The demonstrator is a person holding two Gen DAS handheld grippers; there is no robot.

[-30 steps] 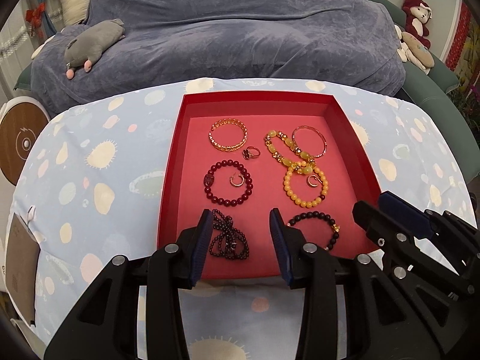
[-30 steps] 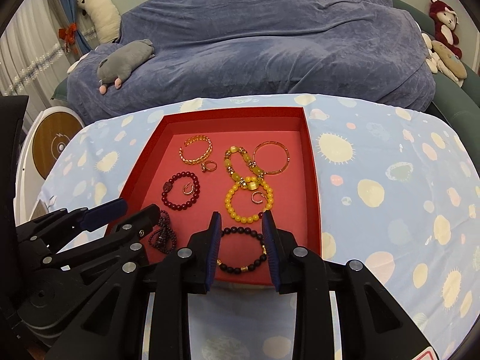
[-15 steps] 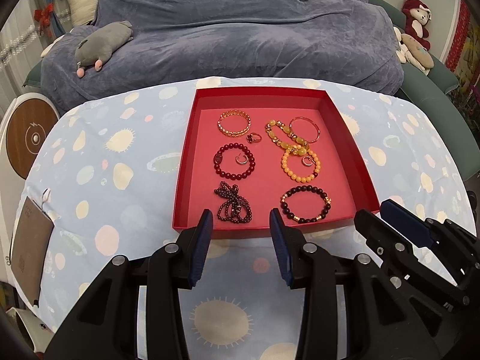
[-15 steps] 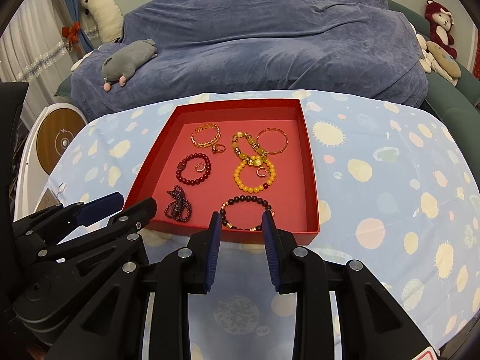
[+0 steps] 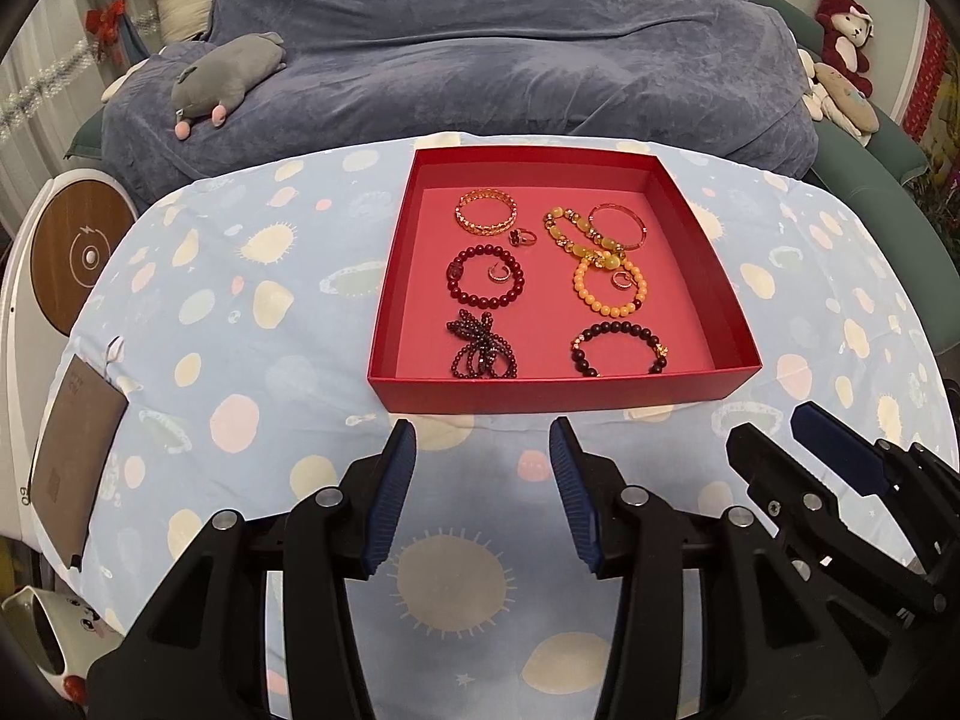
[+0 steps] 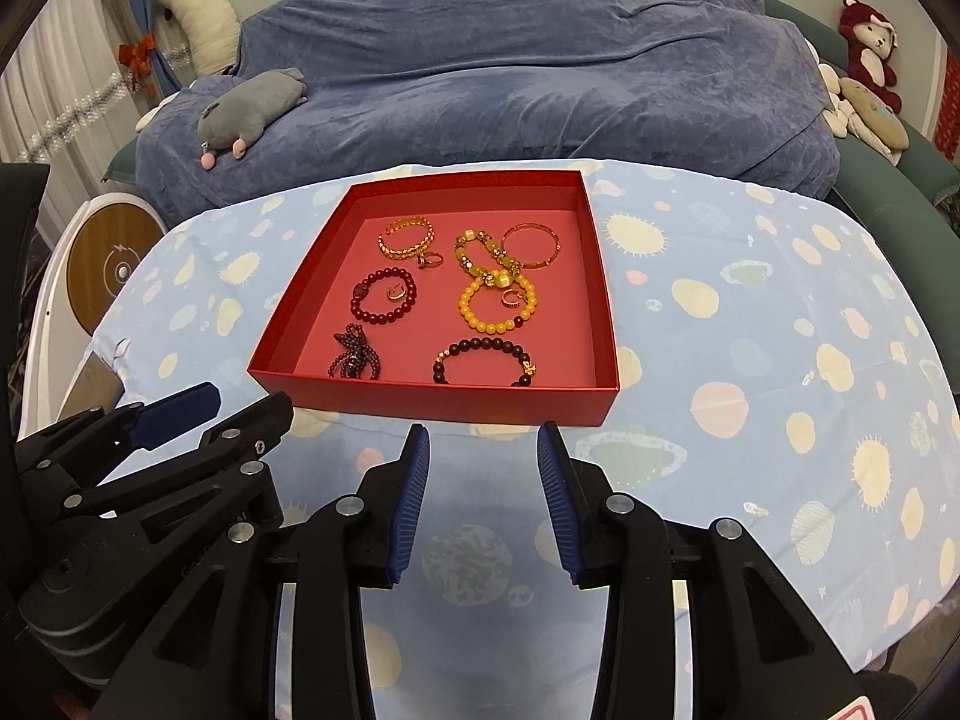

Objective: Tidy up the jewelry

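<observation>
A pale blue tablecloth [image 5: 252,324] with sun and planet prints covers the table before a blue-draped sofa [image 5: 492,54]. Above it the left gripper [image 5: 483,450] and right gripper [image 6: 483,450] hover side by side, jaws opening, nothing between them. Just beyond their tips sits the red tray [image 5: 558,393], holding bead bracelets, bangles and rings.

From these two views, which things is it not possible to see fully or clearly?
- Brown booklet, left wrist view: print too small to read.
- Mug, left wrist view: cut off by the edge.
- Near part of the black bead bracelet, right wrist view: hidden by the red box front wall.
</observation>
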